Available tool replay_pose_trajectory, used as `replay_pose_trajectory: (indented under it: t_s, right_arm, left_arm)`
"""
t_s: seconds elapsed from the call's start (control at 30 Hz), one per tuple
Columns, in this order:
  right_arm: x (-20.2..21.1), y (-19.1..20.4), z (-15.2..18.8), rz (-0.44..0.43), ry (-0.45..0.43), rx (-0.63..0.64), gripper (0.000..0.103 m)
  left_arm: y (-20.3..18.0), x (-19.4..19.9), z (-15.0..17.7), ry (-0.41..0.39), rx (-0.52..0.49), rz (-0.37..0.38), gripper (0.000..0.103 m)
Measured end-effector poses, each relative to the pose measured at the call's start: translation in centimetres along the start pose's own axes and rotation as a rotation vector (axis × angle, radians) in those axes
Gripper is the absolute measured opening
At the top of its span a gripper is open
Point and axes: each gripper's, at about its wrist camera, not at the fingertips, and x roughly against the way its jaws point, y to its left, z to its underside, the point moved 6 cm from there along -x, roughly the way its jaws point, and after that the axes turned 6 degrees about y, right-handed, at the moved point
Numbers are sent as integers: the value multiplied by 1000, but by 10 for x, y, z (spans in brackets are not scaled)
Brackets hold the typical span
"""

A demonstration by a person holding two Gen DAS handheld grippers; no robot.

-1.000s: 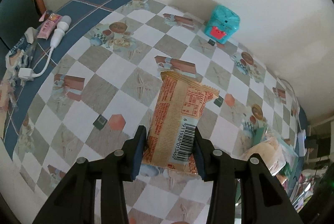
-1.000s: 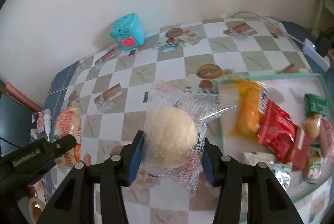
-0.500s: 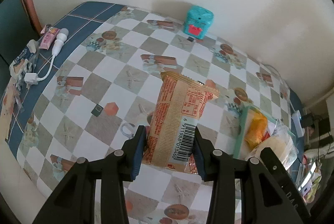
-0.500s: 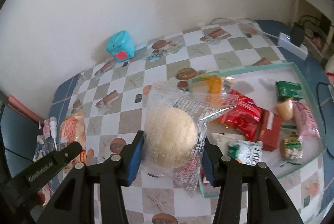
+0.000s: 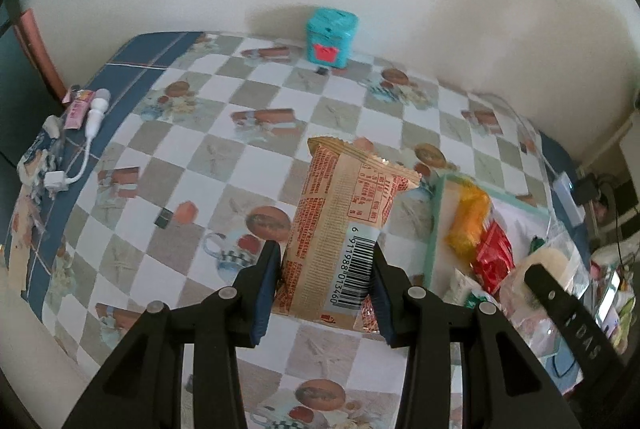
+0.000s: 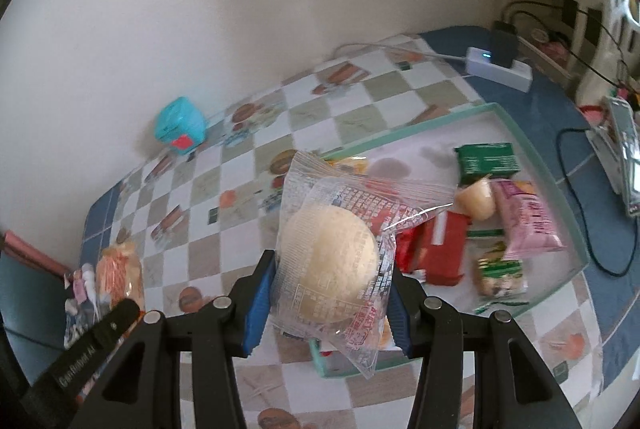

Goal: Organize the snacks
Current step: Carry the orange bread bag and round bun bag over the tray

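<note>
Left gripper: clamped on an orange snack packet, held above the checked tablecloth, just left of the tray.
Right gripper: clamped on a clear-wrapped bun, held over the tray's near corner.
Tray contents: red, green, pink packets.

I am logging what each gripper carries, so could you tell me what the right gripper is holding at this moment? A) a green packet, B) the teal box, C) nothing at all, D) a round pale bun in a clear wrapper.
D: the right gripper is closed on the round pale bun in its clear wrapper, held above the near edge of the teal-rimmed tray, while the left gripper grips the orange snack packet.
</note>
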Motion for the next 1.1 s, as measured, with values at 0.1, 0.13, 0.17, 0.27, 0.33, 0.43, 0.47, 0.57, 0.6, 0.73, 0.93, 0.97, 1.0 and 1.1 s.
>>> replay_pose_trajectory:
  t_s: [0.1, 0.13, 0.17, 0.27, 0.33, 0.43, 0.47, 0.57, 0.6, 0.73, 0.93, 0.97, 1.0, 1.1]
  right_arm:
    - [-1, -15, -4, 6, 2, -37, 53]
    - [-1, -22, -7, 11, 2, -52, 53]
    - [-2, -28, -8, 19, 2, -64, 53]
    - [-3, -45, -12, 38, 4, -98, 53]
    - [-4, -55, -15, 49, 3, -117, 53]
    - [-4, -69, -19, 82, -6, -138, 53]
    - [-4, -75, -20, 95, -10, -145, 53]
    - [-4, -87, -21, 120, -13, -163, 53]
    - [-4, -91, -21, 123, -11, -172, 53]
    - [-6, -102, -23, 124, -3, -191, 53]
    - [-9, -113, -25, 123, 4, -210, 53]
    - [-9, -115, -25, 122, 5, -216, 53]
    - [-9, -119, -25, 121, 5, -225, 53]
    - [-9, -130, -27, 121, 3, -252, 53]
  left_arm:
    - [-14, -1, 4, 4, -37, 0, 44]
    - [-17, -2, 5, 5, -44, -2, 44]
    - [-22, -3, 7, 8, -55, -4, 44]
    - [-38, -6, 12, 22, -86, 0, 44]
    - [-51, -8, 15, 34, -113, 13, 44]
    - [-70, -11, 20, 47, -151, 30, 44]
    - [-75, -13, 21, 50, -161, 35, 44]
    - [-92, -16, 24, 60, -195, 48, 44]
    - [-98, -17, 26, 62, -208, 52, 44]
    - [-119, -21, 29, 67, -244, 68, 44]
    - [-150, -31, 34, 75, -313, 71, 44]
    - [-154, -34, 35, 79, -323, 72, 44]
    - [-159, -36, 36, 84, -333, 73, 44]
    - [-170, -40, 38, 85, -352, 79, 44]
